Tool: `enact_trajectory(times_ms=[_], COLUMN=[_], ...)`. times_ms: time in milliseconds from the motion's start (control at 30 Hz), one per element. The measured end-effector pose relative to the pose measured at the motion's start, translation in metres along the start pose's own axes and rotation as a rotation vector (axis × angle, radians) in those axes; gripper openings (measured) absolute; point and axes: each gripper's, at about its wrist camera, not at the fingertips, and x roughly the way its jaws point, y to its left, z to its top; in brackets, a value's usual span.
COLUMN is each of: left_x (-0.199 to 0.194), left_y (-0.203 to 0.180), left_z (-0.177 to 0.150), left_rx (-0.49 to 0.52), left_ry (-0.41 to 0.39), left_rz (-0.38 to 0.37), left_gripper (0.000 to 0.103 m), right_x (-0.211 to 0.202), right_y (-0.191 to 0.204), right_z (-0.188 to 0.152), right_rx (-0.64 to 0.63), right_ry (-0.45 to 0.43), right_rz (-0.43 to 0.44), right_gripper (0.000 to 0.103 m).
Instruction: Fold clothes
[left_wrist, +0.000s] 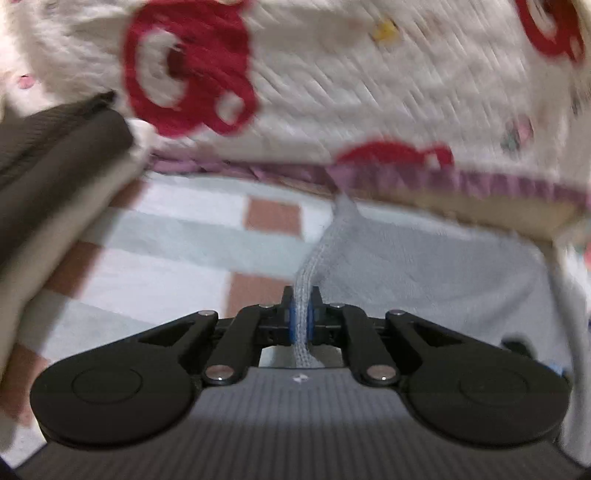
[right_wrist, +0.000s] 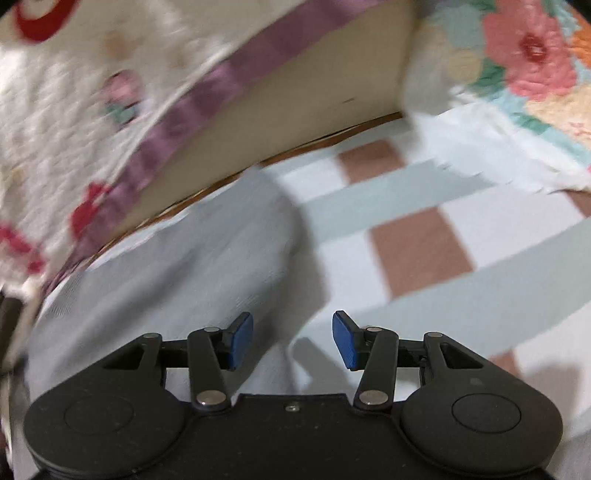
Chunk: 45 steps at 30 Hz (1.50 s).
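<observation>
My left tongs (left_wrist: 303, 317): matte black linkage arms, silver pivot screws, two round black hubs, blue pads (left_wrist: 292, 321), ribbed grey body with small white mark. My right tongs (right_wrist: 293, 341): same black arms, silver screws, blue pads (right_wrist: 240, 341).

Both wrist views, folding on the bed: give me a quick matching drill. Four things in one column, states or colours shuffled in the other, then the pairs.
Column 1
1. left gripper
2. right gripper
3. checked sheet
4. quilt

Column 2
A. white with red figures and a purple trim
B. pale with brown squares
C. open, nothing between its blue pads
D. shut on the ribbed edge of the grey garment

Pairs: 1-D, 2-C, 3-B, 4-A
</observation>
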Motion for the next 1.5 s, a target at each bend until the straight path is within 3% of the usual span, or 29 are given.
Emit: enact_trajectory(times_ms=[167, 300, 333, 367, 400, 500, 567, 633, 733, 933, 967, 1000, 1067, 1100, 1167, 1267, 1300, 1433, 1500], left_x=[0.025, 0.026, 0.024, 0.022, 0.02, 0.022, 0.024, 0.026, 0.029, 0.033, 0.031, 0.028, 0.023, 0.02, 0.017, 0.019, 0.023, 0.051, 0.071], left_y=[-0.002, -0.005, -0.005, -0.006, -0.006, -0.004, -0.002, 0.0, 0.003, 0.011, 0.016, 0.02, 0.027, 0.032, 0.044, 0.046, 0.038, 0.014, 0.009], left_z=[-0.02, -0.018, -0.016, -0.015, -0.013, -0.015, -0.016, -0.017, -0.019, -0.021, -0.019, -0.017, -0.014, -0.012, -0.007, 0.001, 0.005, 0.025, 0.037], left_rx=[0.019, 0.02, 0.019, 0.018, 0.016, 0.012, 0.009, 0.007, 0.003, -0.016, -0.035, -0.038, -0.019, -0.029, -0.104, -0.146, -0.104, -0.014, -0.036], left_ry=[0.106, 0.104, 0.1, 0.097, 0.094, 0.108, 0.12, 0.132, 0.15, 0.177, 0.165, 0.15, 0.113, 0.093, 0.083, 0.088, 0.096, 0.156, 0.184], left_rz=[0.077, 0.087, 0.085, 0.082, 0.078, 0.087, 0.096, 0.104, 0.117, 0.144, 0.152, 0.181, 0.268, 0.269, 0.164, 0.021, 0.013, -0.012, -0.04], left_gripper=[0.006, 0.006, 0.006, 0.006, 0.006, 0.006, 0.006, 0.006, 0.007, 0.013, 0.013, 0.011, 0.01, 0.009, 0.011, 0.036, 0.046, 0.052, 0.055], right_x=[0.007, 0.017, 0.018, 0.019, 0.019, 0.003, -0.015, -0.021, -0.015, -0.011, -0.013, -0.016, -0.021, -0.022, -0.021, -0.001, 0.009, 0.047, 0.064], right_y=[0.02, 0.039, 0.046, 0.053, 0.064, 0.093, 0.095, 0.088, 0.066, 0.049, 0.048, 0.046, 0.037, 0.034, 0.027, 0.023, 0.024, 0.035, 0.037], right_z=[-0.025, -0.039, -0.04, -0.041, -0.039, -0.038, -0.036, -0.041, -0.057, -0.039, -0.036, -0.031, -0.017, -0.011, 0.0, 0.02, 0.028, 0.068, 0.087], right_rx=[-0.131, -0.22, -0.244, -0.273, -0.311, -0.492, -0.501, -0.48, -0.413, -0.337, -0.318, -0.286, -0.205, -0.164, -0.096, -0.106, -0.126, -0.194, -0.164], right_ry=[0.1, 0.062, 0.068, 0.08, 0.093, 0.07, 0.035, 0.056, 0.158, 0.169, 0.143, 0.113, 0.041, 0.01, -0.035, -0.057, -0.057, -0.04, -0.038], right_rz=[-0.048, -0.143, -0.153, -0.158, -0.208, -0.464, -0.551, -0.592, -0.547, -0.488, -0.48, -0.464, -0.418, -0.404, -0.363, -0.307, -0.302, -0.272, -0.225], right_gripper=[0.053, 0.054, 0.019, 0.011, 0.01, 0.008, 0.006, 0.001, 0.001, 0.004, 0.015, 0.019, 0.05, 0.053, 0.054, 0.055, 0.055, 0.055, 0.055])
